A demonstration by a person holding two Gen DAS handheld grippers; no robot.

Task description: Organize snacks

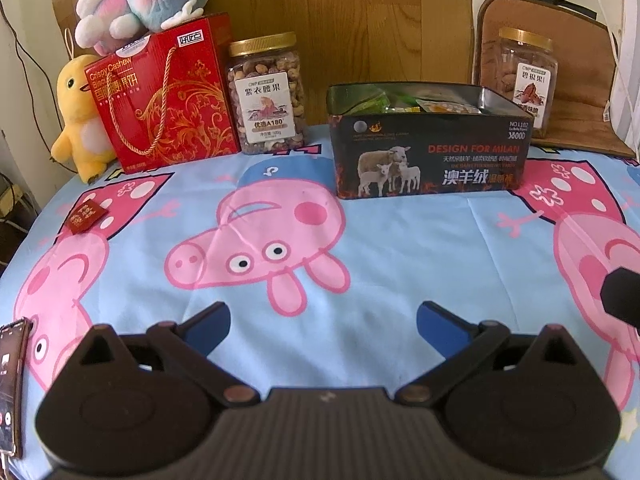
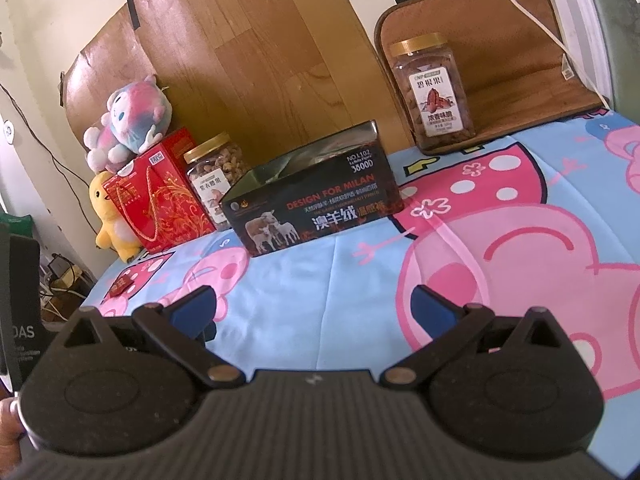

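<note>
A black open tin box (image 1: pixel 430 152) (image 2: pixel 316 204) with sheep pictures stands on the cartoon-pig cloth, with several snack packets (image 1: pixel 404 104) inside it. One small red snack packet (image 1: pixel 87 216) (image 2: pixel 121 286) lies alone on the cloth at the left. My left gripper (image 1: pixel 322 322) is open over the cloth, short of the box, with nothing between its blue-padded fingers. My right gripper (image 2: pixel 314 306) is open too, empty, nearer the table's front and right of the red packet.
Along the back stand a red gift box (image 1: pixel 168 92) (image 2: pixel 160 196), a cashew jar (image 1: pixel 266 92) (image 2: pixel 218 178) and a pecan jar (image 1: pixel 518 76) (image 2: pixel 434 92) on a brown mat (image 1: pixel 580 92). Plush toys (image 1: pixel 132 0) (image 1: pixel 78 116) sit at the left. A phone (image 1: pixel 12 384) lies at the near-left edge.
</note>
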